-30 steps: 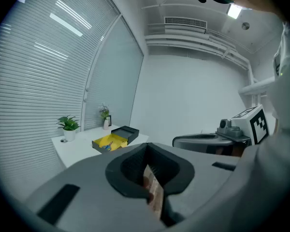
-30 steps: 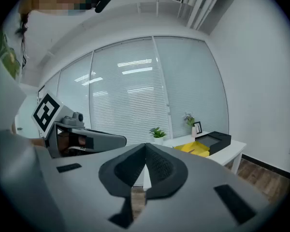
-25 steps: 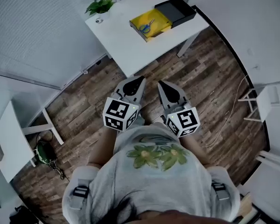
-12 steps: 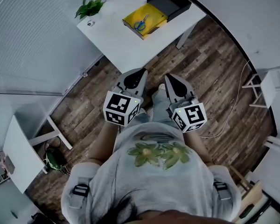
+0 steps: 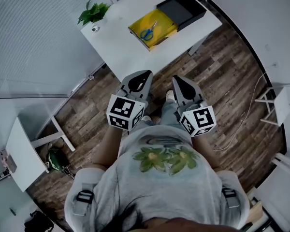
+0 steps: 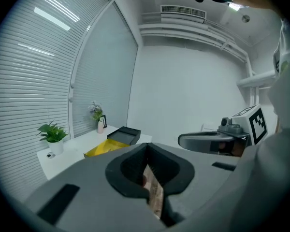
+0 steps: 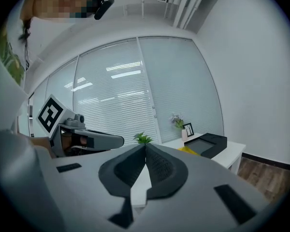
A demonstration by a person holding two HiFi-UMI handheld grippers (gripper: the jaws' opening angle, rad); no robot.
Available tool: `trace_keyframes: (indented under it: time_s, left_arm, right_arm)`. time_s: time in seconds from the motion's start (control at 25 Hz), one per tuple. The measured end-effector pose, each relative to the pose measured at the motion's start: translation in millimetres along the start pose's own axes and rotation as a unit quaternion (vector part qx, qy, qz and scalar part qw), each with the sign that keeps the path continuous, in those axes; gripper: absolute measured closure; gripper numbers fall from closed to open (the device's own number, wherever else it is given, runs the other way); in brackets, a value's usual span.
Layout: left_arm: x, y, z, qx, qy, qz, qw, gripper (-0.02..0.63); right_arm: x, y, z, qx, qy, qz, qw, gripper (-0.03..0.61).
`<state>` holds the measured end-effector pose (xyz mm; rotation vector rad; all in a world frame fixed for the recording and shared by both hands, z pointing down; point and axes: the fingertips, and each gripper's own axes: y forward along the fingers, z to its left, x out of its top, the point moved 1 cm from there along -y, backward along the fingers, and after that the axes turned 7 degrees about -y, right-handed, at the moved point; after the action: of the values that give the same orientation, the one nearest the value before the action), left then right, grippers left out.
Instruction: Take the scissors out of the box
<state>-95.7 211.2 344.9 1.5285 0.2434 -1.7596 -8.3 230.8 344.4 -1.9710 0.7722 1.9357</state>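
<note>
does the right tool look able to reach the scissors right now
Probably not yet: the right tool hangs shut, short of the table; the scissors lie uncovered in the far yellow box.

Scissors [image 5: 148, 32] tiny, blades indistinct
</note>
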Motion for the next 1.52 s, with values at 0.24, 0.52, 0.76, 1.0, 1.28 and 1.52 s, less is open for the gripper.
trace_keyframes:
  time_s: [0.24, 0.52, 0.76, 1.0, 1.28, 1.52]
  left_arm:
    - [19, 45, 14, 0.021, -0.006, 0.01, 0.9997, 0.606]
    - [32, 84, 30, 0.064, -0.005, 0.012, 0.9979, 0.606]
    - [26, 112, 41, 0.103, -0.018, 0.022, 0.9943, 0.606]
    - [11, 136, 43, 0.151, -0.019, 0.052, 0.9869, 0.606]
    - [3, 145, 55, 0.171, -0.026, 0.079, 0.9818, 0.606]
    - [-1, 161, 70, 0.169, -0.028, 0.102, 0.98, 0.606]
  right_arm:
    - [9, 24, -50, 0.016, 0.01, -0.006, 1.0, 0.572]
    - [13, 45, -96, 0.036, 0.011, 0.002, 0.999, 0.572]
    - [7, 57, -115, 0.083, 0.004, 0.025, 0.996, 0.572]
    - [-4, 62, -135, 0.116, -0.003, 0.043, 0.992, 0.572]
    - [-7, 76, -144, 0.131, 0.001, 0.05, 0.99, 0.572]
    - [-12, 92, -146, 0.135, 0.009, 0.059, 0.989, 0.572]
